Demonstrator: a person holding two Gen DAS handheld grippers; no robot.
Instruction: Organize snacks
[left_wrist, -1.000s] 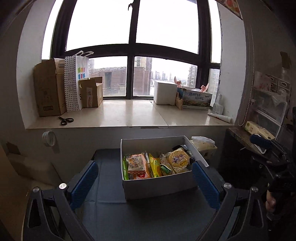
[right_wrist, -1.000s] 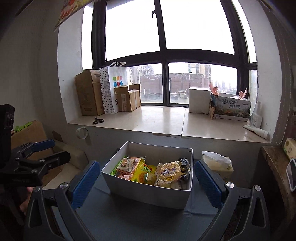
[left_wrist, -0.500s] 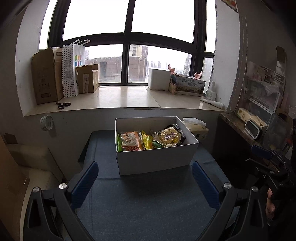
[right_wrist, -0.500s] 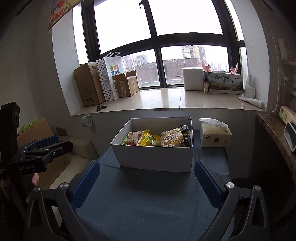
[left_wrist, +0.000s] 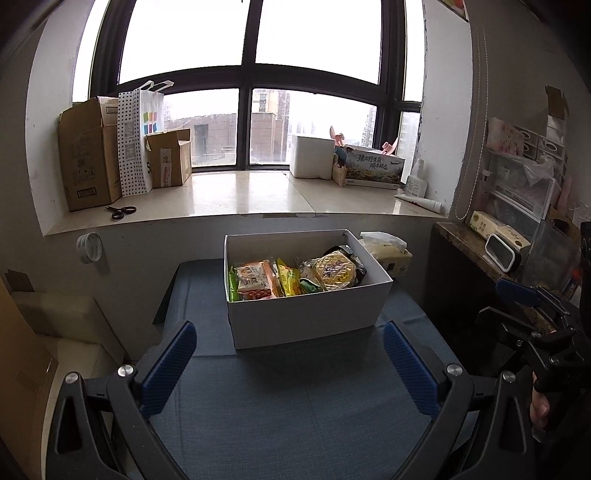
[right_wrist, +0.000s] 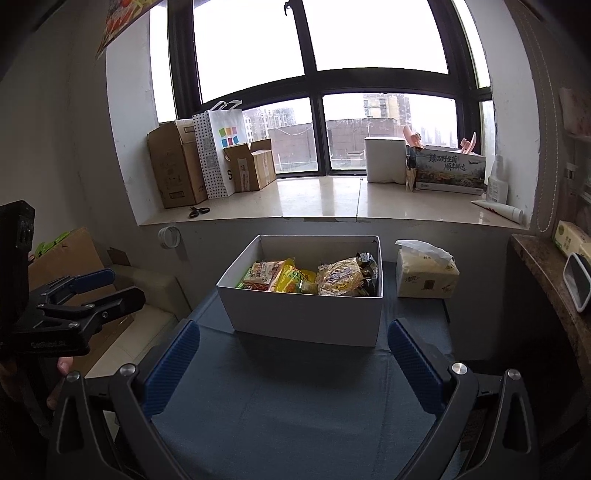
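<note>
I have both pairs of tongs spread wide with nothing between them, hovering over the near part of the blue cloth-covered bench (left_wrist: 295, 406). The white rectangular cardboard box (left_wrist: 306, 317) of bright foil snack packets (left_wrist: 295, 277) sits straight ahead of the left tongs (left_wrist: 291, 373) and the right tongs (right_wrist: 295, 369) — well apart from both, its long side running across my view. From the left the box lies slightly right of centre, from the right about centred, so I judge neither arm clearly nearer.
</note>
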